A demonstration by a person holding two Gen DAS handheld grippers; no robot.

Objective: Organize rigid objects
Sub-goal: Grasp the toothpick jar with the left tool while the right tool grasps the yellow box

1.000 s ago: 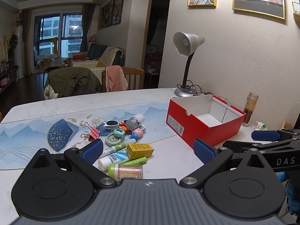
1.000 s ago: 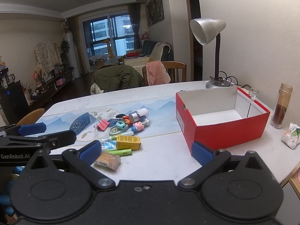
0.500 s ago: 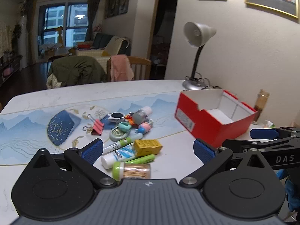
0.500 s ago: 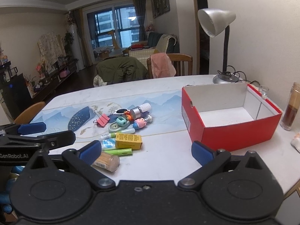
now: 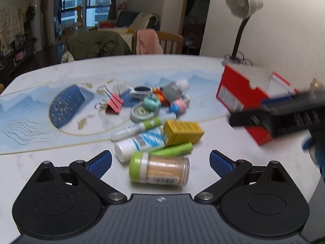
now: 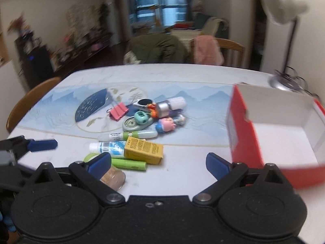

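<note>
Closing your wide-open, empty left gripper (image 5: 160, 162) on the toothpick jar (image 5: 159, 170) risks rolling it; right gripper (image 6: 158, 162) gapes empty too.

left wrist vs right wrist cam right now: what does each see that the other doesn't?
Left wrist only: the full toothpick jar with green cap lying between its open fingers, and the right gripper crossing in front of the red box.

Right wrist only: the white empty inside of the red cardboard box, a wooden chair back at the table's left edge, and the left gripper's blue fingertip.

Both: the yellow carton, green-and-white tube, pink binder clip, white desk lamp, blue mountain-print mat.
</note>
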